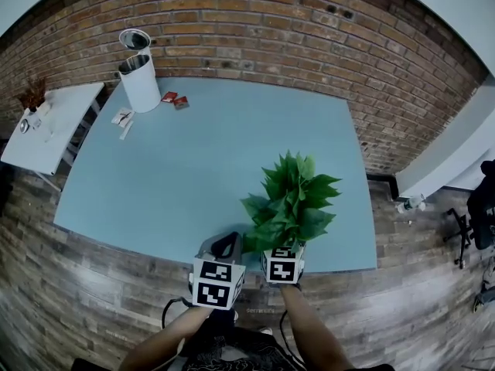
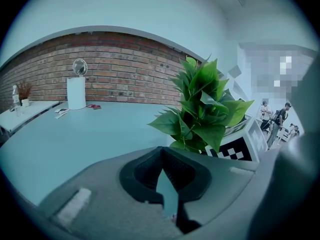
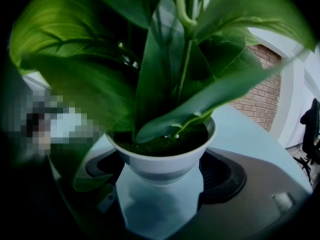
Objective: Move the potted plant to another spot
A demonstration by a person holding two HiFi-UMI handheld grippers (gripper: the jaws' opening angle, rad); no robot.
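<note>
The potted plant (image 1: 290, 199), broad green leaves in a small white pot (image 3: 162, 159), is at the near edge of the blue table (image 1: 193, 168), right of centre. My right gripper (image 3: 160, 171) is shut on the pot, one black pad against each side below the rim; in the head view the leaves hide its jaws. My left gripper (image 1: 227, 246) hovers just left of the plant at the table's edge. Its jaws meet at the tips with nothing between them (image 2: 161, 156). The plant (image 2: 205, 109) shows close on its right.
A white cylindrical appliance (image 1: 139, 79) stands at the table's far left, with small red items (image 1: 175, 99) and white bits (image 1: 122, 118) beside it. A white side table (image 1: 50, 122) stands left. A brick wall runs behind. An office chair (image 1: 479, 207) is right.
</note>
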